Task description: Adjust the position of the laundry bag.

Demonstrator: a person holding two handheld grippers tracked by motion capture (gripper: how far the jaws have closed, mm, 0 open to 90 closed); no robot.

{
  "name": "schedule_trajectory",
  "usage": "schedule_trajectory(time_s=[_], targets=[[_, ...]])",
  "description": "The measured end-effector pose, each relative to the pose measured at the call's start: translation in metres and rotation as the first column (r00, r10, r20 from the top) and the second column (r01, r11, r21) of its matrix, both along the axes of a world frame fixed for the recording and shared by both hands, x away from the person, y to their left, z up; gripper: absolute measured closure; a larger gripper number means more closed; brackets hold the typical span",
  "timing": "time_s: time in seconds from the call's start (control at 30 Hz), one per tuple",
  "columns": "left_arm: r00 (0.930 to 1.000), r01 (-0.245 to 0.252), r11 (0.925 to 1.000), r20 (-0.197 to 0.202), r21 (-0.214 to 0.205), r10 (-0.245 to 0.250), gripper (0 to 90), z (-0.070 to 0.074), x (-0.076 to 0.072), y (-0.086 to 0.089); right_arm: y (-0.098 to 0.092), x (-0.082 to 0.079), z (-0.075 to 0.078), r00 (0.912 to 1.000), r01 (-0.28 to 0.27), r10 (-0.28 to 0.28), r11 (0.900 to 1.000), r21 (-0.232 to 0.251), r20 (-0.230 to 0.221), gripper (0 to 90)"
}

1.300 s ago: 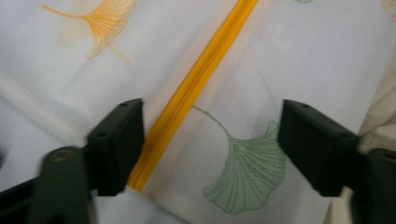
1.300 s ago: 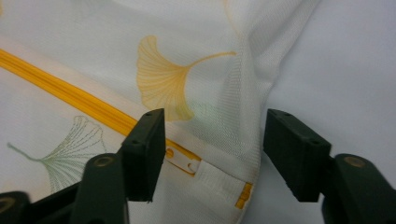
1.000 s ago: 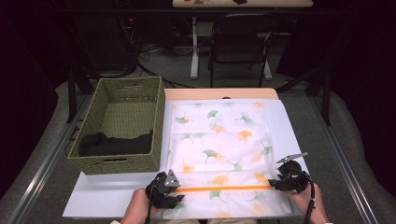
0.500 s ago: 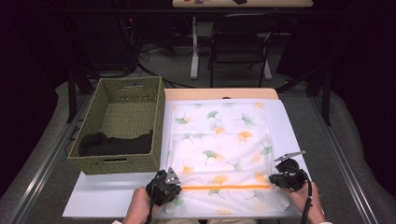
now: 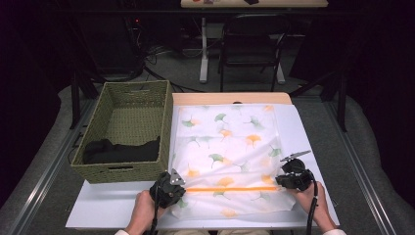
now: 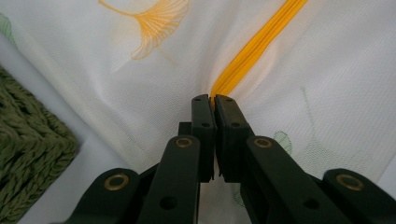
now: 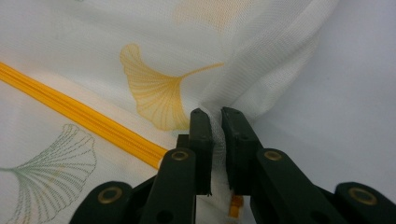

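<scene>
A white mesh bag (image 5: 227,156) printed with ginkgo leaves lies flat on the white table top, an orange zipper (image 5: 230,189) running across its near part. My left gripper (image 5: 172,185) is shut on the bag at the zipper's left end (image 6: 219,88). My right gripper (image 5: 288,178) is shut on the bag's right edge, a fold of mesh (image 7: 217,122) pinched between its jaws just past the zipper's end (image 7: 116,135). Both hands hold the bag's near corners slightly raised.
A green woven basket (image 5: 128,131) stands left of the bag, with a dark cloth (image 5: 120,151) lying in its near end; its corner (image 6: 28,140) sits close to my left gripper. Bare white table (image 5: 308,132) lies to the right. A chair (image 5: 249,44) stands beyond the table.
Both grippers have shifted a little forward and inward with the bag's near edge, pulling the zipper line taut. The basket has not moved.
</scene>
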State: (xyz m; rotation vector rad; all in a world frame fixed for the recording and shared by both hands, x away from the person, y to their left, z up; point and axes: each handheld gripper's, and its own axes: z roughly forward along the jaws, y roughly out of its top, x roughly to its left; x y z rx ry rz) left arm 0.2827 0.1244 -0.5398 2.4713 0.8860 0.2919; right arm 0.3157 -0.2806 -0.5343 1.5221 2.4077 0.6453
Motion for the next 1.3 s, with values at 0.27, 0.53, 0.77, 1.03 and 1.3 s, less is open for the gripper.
schedule_trajectory(time_s=[0.27, 0.53, 0.77, 1.03, 1.3], targets=[[0.9994, -0.028, 0.9995, -0.019, -0.011, 0.028, 87.4, 0.002, 0.000, 0.010, 0.012, 0.007, 0.000, 0.9998, -0.021, 0.021, 0.9996, -0.019, -0.001, 82.6], [0.9999, -0.011, 0.9990, -0.012, -0.044, 0.010, 71.6, 0.008, -0.008, 0.014, 0.009, -0.004, 0.012, 0.9978, -0.056, 0.056, 0.9983, -0.015, -0.035, 69.9], [0.9982, -0.048, 0.9958, 0.032, -0.078, 0.051, 50.1, 0.013, -0.001, 0.008, -0.004, 0.005, 0.017, 0.9982, 0.050, -0.051, 0.9973, 0.054, 0.031, 51.0], [0.9970, -0.076, 0.9957, 0.014, -0.053, 0.076, 45.0, 0.000, 0.009, -0.009, -0.003, 0.023, 0.001, 0.9951, 0.098, -0.098, 0.9942, 0.044, 0.006, 52.6], [0.9984, -0.053, 0.9932, 0.012, -0.103, 0.054, 64.8, -0.008, 0.010, -0.013, 0.005, 0.026, -0.001, 0.9972, 0.075, -0.075, 0.9972, 0.002, 0.007, 72.1]])
